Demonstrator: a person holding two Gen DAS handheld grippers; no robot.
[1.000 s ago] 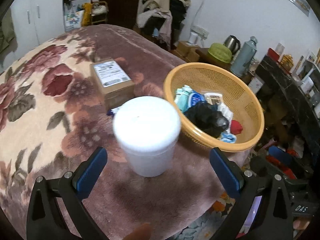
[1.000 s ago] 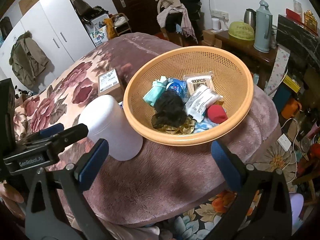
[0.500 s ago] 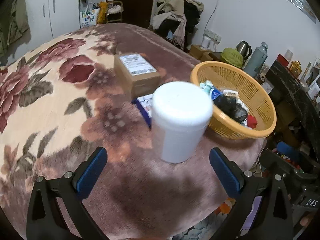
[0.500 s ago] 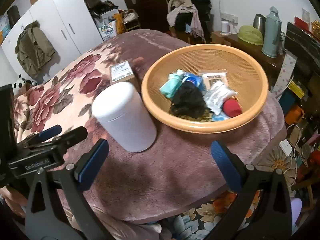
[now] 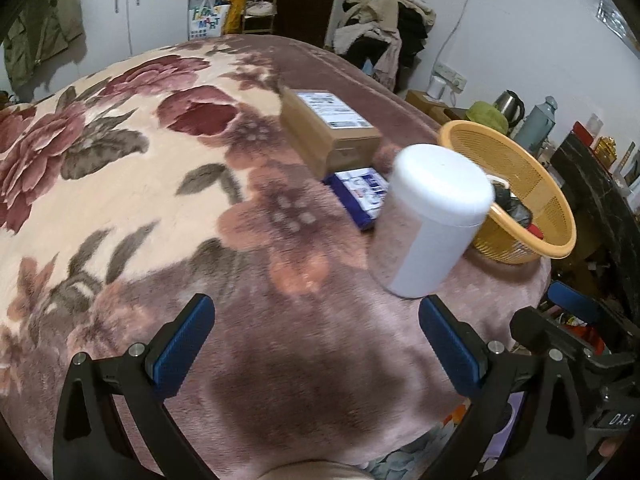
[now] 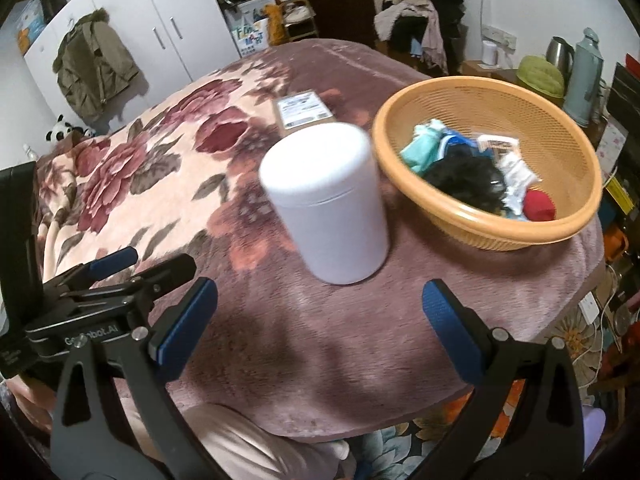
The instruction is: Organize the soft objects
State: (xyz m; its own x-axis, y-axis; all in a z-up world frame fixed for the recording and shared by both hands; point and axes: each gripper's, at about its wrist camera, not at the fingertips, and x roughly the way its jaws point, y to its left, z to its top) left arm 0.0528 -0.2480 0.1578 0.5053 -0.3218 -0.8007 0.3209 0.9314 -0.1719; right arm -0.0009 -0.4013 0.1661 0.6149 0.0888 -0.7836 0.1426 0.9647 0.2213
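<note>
An orange mesh basket sits on the flowered blanket and holds soft items: a black fluffy piece, a teal cloth, a red ball and some packets. A white lidded jar stands upright just left of the basket. My right gripper hovers open in front of the jar, empty. My left gripper is open too, low over the blanket, with the jar ahead to its right. In the right wrist view the left gripper shows at the left edge.
A cardboard box with a label lies behind the jar, a blue-and-white packet beside it. The blanket's edge drops off at the right and front. Kettle, flask and clutter stand on a side table beyond; wardrobe at the back.
Both views have swung left and drawn back. The jar and basket have slid toward the right of the left wrist view. Both grippers stayed open and empty.
</note>
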